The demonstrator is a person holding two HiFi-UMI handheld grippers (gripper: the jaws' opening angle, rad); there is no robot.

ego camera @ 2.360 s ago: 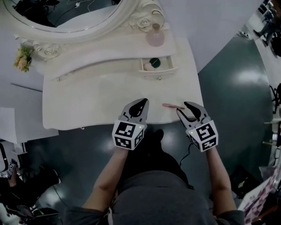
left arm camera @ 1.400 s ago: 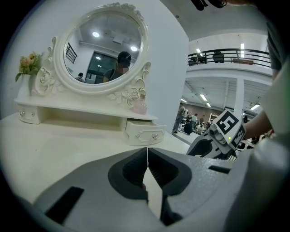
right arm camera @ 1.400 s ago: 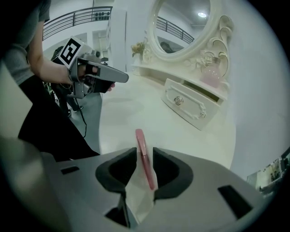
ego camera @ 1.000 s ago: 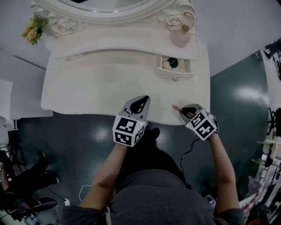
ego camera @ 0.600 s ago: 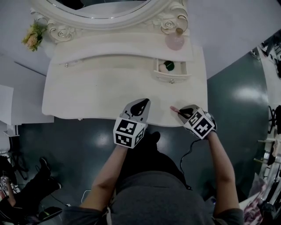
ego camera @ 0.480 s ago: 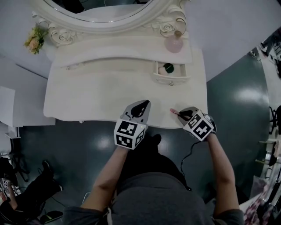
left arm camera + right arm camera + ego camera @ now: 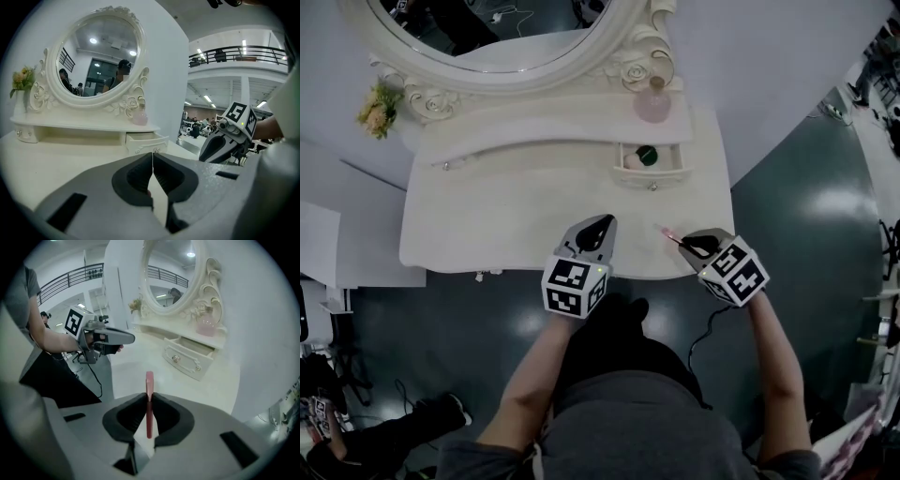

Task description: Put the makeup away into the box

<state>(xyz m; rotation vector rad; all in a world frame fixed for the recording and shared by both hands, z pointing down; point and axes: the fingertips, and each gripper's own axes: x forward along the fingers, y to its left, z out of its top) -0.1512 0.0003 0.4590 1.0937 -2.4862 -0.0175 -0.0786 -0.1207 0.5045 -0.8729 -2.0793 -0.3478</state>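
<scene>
Pinching the slim pink makeup stick (image 7: 149, 378) mid-length at frame centre, my right gripper (image 7: 149, 397) is clamped tight; the stick looks light, stiff and slippery. My left gripper (image 7: 152, 159) is closed, empty.

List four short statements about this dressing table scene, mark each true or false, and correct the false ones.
1. The right gripper is shut on a pink stick. True.
2. The left gripper is open. False: it is shut, with nothing between its jaws.
3. The drawer is closed. False: it is pulled open, with a dark round item inside.
4. A pink bottle stands on the shelf above the drawer. True.
</scene>
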